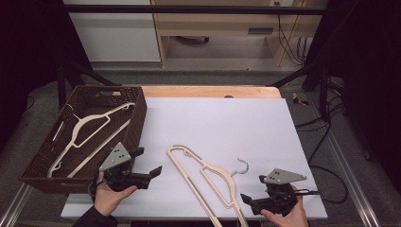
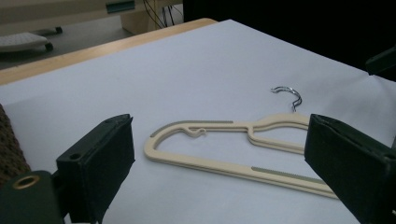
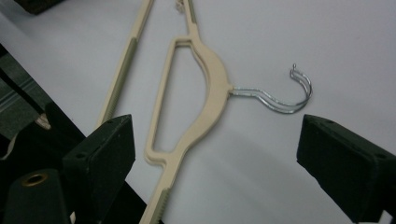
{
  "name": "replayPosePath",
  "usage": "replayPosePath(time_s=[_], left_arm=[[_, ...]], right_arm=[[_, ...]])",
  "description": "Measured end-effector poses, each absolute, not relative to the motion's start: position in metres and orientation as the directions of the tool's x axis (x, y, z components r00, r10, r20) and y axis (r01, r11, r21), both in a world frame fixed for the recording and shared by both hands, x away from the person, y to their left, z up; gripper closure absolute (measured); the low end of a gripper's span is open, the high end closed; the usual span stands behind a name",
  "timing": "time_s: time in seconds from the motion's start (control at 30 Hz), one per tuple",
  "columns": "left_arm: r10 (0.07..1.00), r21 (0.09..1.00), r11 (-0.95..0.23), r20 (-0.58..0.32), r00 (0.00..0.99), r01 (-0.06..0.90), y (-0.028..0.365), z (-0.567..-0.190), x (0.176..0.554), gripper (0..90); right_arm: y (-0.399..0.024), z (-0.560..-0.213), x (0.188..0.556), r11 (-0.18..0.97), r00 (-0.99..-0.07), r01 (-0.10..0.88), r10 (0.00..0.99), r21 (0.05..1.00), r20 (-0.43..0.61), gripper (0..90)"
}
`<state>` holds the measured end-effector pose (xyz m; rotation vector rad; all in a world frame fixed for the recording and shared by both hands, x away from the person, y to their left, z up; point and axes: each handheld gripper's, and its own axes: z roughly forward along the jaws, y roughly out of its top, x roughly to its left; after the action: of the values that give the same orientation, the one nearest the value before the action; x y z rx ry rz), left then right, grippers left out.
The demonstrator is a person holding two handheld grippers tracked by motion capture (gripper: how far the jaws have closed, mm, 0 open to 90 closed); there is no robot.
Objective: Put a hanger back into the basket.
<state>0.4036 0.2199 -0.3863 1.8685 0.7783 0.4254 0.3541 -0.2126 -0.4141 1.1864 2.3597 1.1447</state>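
Cream plastic hanger (image 1: 203, 175) lies flat on the white table sheet (image 1: 227, 123) between the left gripper (image 1: 142, 163) and right gripper (image 1: 253, 191), beside a wicker basket (image 1: 137, 120) holding another hanger (image 1: 90, 130). Left gripper view: jaws apart, hanger (image 2: 224, 144) beyond them, untouched. Right gripper view: jaws apart above its neck and metal hook (image 3: 280, 95).

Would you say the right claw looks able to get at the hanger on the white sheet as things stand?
Probably yes. The right claw is open with nothing between its jaws, and the hanger lies flat on the sheet just ahead of it. Nothing stands between them; the left claw is off to the other side.
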Motion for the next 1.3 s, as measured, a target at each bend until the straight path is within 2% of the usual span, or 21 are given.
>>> replayPosePath(time_s=[0.13,0.43,0.6,0.63,0.67,0.87,1.0,1.1,1.3], left_arm=[[0.677,0.901,-0.287,-0.050,0.734,0.326,0.216,-0.393,0.403,7.6],[0.675,0.890,-0.308,-0.046,0.737,0.337,0.211,-0.401,0.404,7.5],[0.674,0.883,-0.317,-0.047,0.737,0.346,0.209,-0.406,0.405,7.6],[0.674,0.883,-0.317,-0.047,0.737,0.346,0.209,-0.406,0.405,7.6],[0.673,0.881,-0.319,-0.048,0.738,0.349,0.209,-0.407,0.405,7.6],[0.668,0.874,-0.332,-0.046,0.743,0.354,0.206,-0.409,0.406,7.9],[0.667,0.874,-0.333,-0.047,0.744,0.354,0.205,-0.410,0.406,8.0],[0.666,0.873,-0.334,-0.048,0.744,0.356,0.205,-0.410,0.406,8.1],[0.666,0.868,-0.343,-0.046,0.745,0.360,0.205,-0.412,0.406,8.4]], right_arm=[[-0.209,-0.421,0.348,0.384,-0.625,0.586,0.775,0.714,0.097,17.1],[-0.197,-0.433,0.342,0.411,-0.615,0.664,0.775,0.624,0.144,32.2],[-0.187,-0.444,0.338,0.432,-0.586,0.720,0.797,0.543,0.143,46.8],[-0.187,-0.444,0.338,0.432,-0.586,0.720,0.797,0.543,0.143,46.8],[-0.185,-0.447,0.336,0.430,-0.576,0.737,0.803,0.522,0.152,50.8],[-0.177,-0.455,0.335,0.425,-0.555,0.774,0.813,0.470,0.177,61.6],[-0.175,-0.457,0.336,0.421,-0.548,0.786,0.813,0.452,0.196,65.9],[-0.175,-0.457,0.337,0.410,-0.538,0.797,0.816,0.443,0.212,72.9],[-0.173,-0.456,0.339,0.376,-0.503,0.825,0.828,0.423,0.246,76.2]])
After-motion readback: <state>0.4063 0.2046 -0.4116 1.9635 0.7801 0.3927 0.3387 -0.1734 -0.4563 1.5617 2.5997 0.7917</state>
